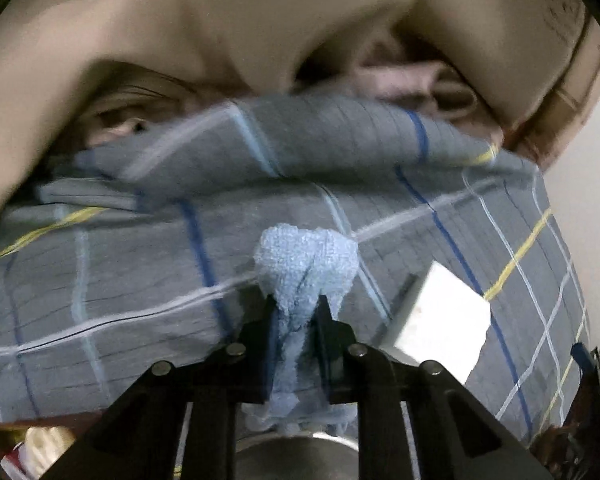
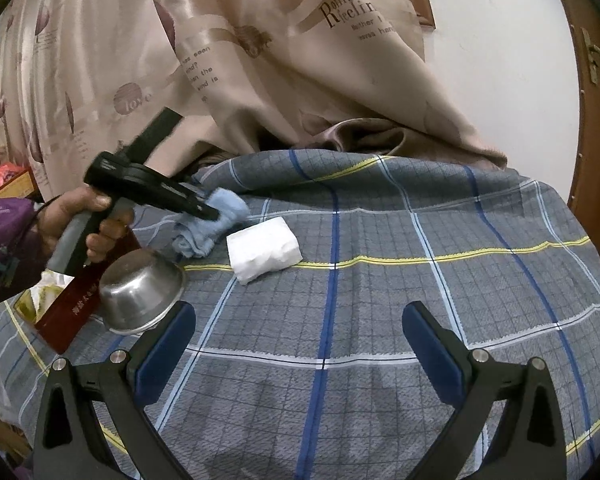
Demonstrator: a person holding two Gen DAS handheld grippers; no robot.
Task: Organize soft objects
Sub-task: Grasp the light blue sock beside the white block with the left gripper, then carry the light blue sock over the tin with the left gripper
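**Left gripper clamps the blue cloth on the bed**

The light blue terry cloth (image 1: 306, 264) is bunched between the two fingers of the left gripper (image 1: 296, 304), whose pads press on it just above the grey plaid bedsheet (image 2: 380, 300). Just beside the cloth lies a white folded tissue pack (image 2: 263, 249). A shiny steel bowl (image 2: 142, 292) is tipped on its side near the person's left hand (image 2: 80, 220); its inside cannot be seen. The right gripper (image 2: 300, 344) hangs over the sheet, jaws spread wide, nothing between them.
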